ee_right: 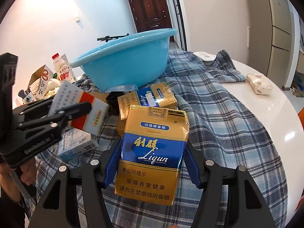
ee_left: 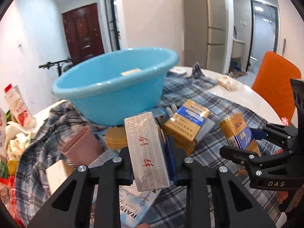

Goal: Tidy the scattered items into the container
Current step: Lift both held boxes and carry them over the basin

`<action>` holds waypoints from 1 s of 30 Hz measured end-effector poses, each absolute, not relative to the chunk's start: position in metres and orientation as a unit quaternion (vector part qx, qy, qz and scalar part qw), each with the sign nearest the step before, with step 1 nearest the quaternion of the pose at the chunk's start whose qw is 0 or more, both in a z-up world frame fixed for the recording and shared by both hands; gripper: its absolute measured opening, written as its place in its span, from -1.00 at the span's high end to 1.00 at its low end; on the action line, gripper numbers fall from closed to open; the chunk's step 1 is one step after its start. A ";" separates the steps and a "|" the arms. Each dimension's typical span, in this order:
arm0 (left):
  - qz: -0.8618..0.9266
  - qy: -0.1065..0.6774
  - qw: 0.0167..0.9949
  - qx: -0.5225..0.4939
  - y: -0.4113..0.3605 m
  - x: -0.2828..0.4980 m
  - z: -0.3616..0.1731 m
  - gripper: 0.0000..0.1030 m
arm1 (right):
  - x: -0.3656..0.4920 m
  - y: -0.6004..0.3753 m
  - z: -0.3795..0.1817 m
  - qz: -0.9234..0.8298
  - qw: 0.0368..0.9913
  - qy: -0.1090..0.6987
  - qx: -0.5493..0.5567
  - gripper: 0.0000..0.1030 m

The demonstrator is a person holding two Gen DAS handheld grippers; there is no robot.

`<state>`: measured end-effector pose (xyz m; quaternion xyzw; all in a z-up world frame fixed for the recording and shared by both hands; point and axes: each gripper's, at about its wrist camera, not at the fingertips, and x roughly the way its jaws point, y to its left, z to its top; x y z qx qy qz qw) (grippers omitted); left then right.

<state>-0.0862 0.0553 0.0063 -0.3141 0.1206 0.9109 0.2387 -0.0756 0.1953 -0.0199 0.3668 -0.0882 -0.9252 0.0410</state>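
My left gripper (ee_left: 150,152) is shut on a silver-white cigarette pack (ee_left: 146,144) with red characters, held off the cloth in front of the blue basin (ee_left: 114,87). In the right wrist view the same pack (ee_right: 89,114) shows a red band, clamped by the left gripper (ee_right: 76,112). My right gripper (ee_right: 153,150) is shut on a gold-and-blue Liqun pack (ee_right: 152,161), upright between the blue pads. The left wrist view shows that pack (ee_left: 237,133) at the right, in the right gripper (ee_left: 245,140). The basin (ee_right: 125,64) stands behind both.
Another gold pack (ee_left: 187,121) (ee_right: 152,98), a Raison box (ee_right: 76,144), a pink container (ee_left: 81,144) and a small yellow box (ee_left: 115,138) lie on the plaid cloth (ee_right: 218,114). Bottles and clutter crowd the left edge (ee_left: 18,106). An orange chair (ee_left: 275,83) stands at the right.
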 end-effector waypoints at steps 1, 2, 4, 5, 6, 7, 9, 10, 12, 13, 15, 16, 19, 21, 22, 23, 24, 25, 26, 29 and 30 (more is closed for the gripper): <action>0.913 0.116 0.236 -0.311 0.054 -0.085 0.009 0.50 | -0.075 0.195 -0.018 -0.926 0.040 -0.086 0.365 -0.25; 0.916 0.111 0.233 -0.308 0.052 -0.083 0.011 0.50 | -0.074 0.194 -0.017 -0.927 0.040 -0.083 0.364 -0.25; 0.923 0.104 0.219 -0.300 0.048 -0.081 0.017 0.50 | -0.072 0.191 -0.011 -0.930 0.039 -0.075 0.357 -0.24; 0.927 0.100 0.210 -0.294 0.045 -0.080 0.020 0.50 | -0.071 0.190 -0.009 -0.932 0.039 -0.073 0.354 -0.24; 0.932 0.097 0.198 -0.288 0.042 -0.079 0.024 0.50 | -0.071 0.188 -0.006 -0.934 0.040 -0.071 0.349 -0.24; 0.935 0.094 0.191 -0.283 0.039 -0.078 0.027 0.50 | -0.070 0.187 -0.002 -0.936 0.042 -0.070 0.343 -0.24; 0.943 0.082 0.180 -0.269 0.034 -0.075 0.036 0.50 | -0.070 0.182 0.005 -0.940 0.047 -0.065 0.331 -0.24; 0.945 0.079 0.176 -0.264 0.033 -0.074 0.039 0.50 | -0.070 0.179 0.011 -0.943 0.047 -0.059 0.326 -0.24; 0.952 0.072 0.164 -0.249 0.029 -0.071 0.046 0.50 | -0.071 0.175 0.019 -0.946 0.048 -0.051 0.316 -0.24; 0.954 0.068 0.161 -0.244 0.026 -0.071 0.050 0.50 | -0.072 0.173 0.024 -0.948 0.050 -0.047 0.312 -0.24; 0.958 0.058 0.155 -0.235 0.023 -0.071 0.057 0.50 | -0.075 0.168 0.036 -0.951 0.053 -0.037 0.301 -0.24; 0.960 0.055 0.149 -0.231 0.021 -0.070 0.060 0.50 | -0.077 0.165 0.043 -0.954 0.053 -0.031 0.295 -0.24; 0.966 0.048 0.131 -0.219 0.017 -0.073 0.070 0.50 | -0.082 0.161 0.062 -0.960 0.055 -0.022 0.273 -0.24; 0.968 0.035 0.126 -0.212 0.015 -0.077 0.076 0.50 | -0.089 0.160 0.072 -0.963 0.056 -0.019 0.262 -0.24; 0.969 0.030 0.124 -0.210 0.013 -0.079 0.079 0.50 | -0.093 0.160 0.077 -0.965 0.056 -0.018 0.257 -0.24; 0.970 0.025 0.120 -0.208 0.013 -0.083 0.082 0.50 | -0.098 0.159 0.082 -0.966 0.056 -0.017 0.251 -0.24; 0.971 0.021 0.115 -0.207 0.012 -0.086 0.084 0.50 | -0.103 0.158 0.086 -0.968 0.055 -0.015 0.244 -0.24; 0.972 0.017 0.111 -0.207 0.012 -0.089 0.087 0.50 | -0.108 0.156 0.090 -0.969 0.054 -0.012 0.241 -0.24; 0.972 0.012 0.109 -0.208 0.011 -0.093 0.090 0.50 | -0.115 0.155 0.095 -0.970 0.054 -0.010 0.239 -0.24; 0.973 0.006 0.101 -0.209 0.012 -0.105 0.100 0.50 | -0.132 0.154 0.108 -0.972 0.054 -0.009 0.230 -0.24; 0.972 0.012 0.100 -0.210 0.013 -0.109 0.103 0.50 | -0.138 0.153 0.112 -0.973 0.054 -0.007 0.225 -0.24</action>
